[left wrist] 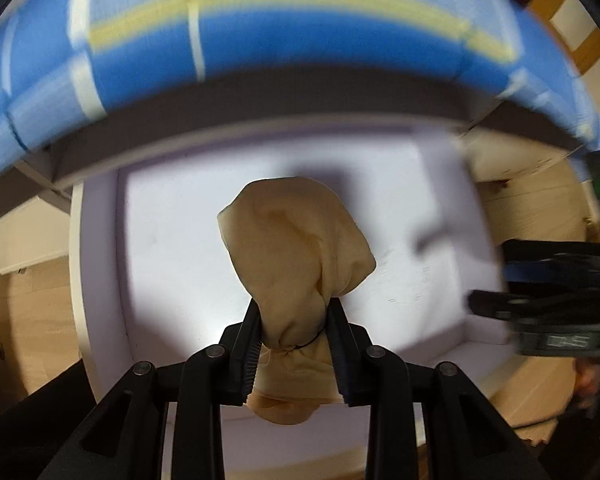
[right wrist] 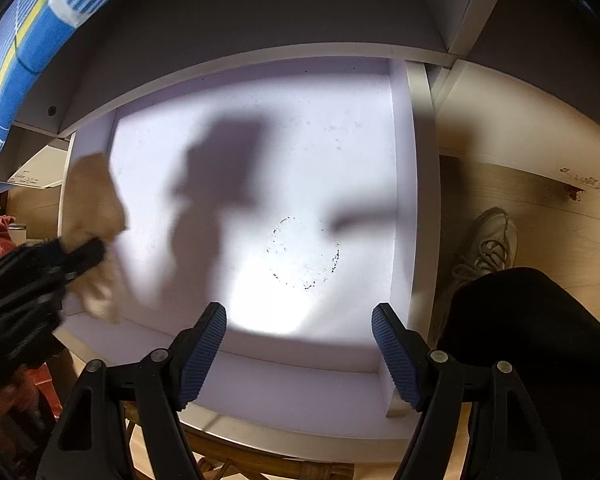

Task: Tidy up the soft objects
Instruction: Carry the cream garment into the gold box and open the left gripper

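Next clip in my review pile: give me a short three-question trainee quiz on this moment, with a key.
1. True or false: the left tool is shut on the tan, bunched-up soft cloth bundle.
2. Which best describes the right tool? A: gripping the cloth. B: open, with nothing between its fingers. C: shut on the tray's edge.
3. Fill in: both tools are above a shallow white ____ with a low raised rim.

Key
1. True: both fingers squeeze the bundle's narrow neck.
2. B: its fingers stand apart over the bare white surface.
3. Tray.
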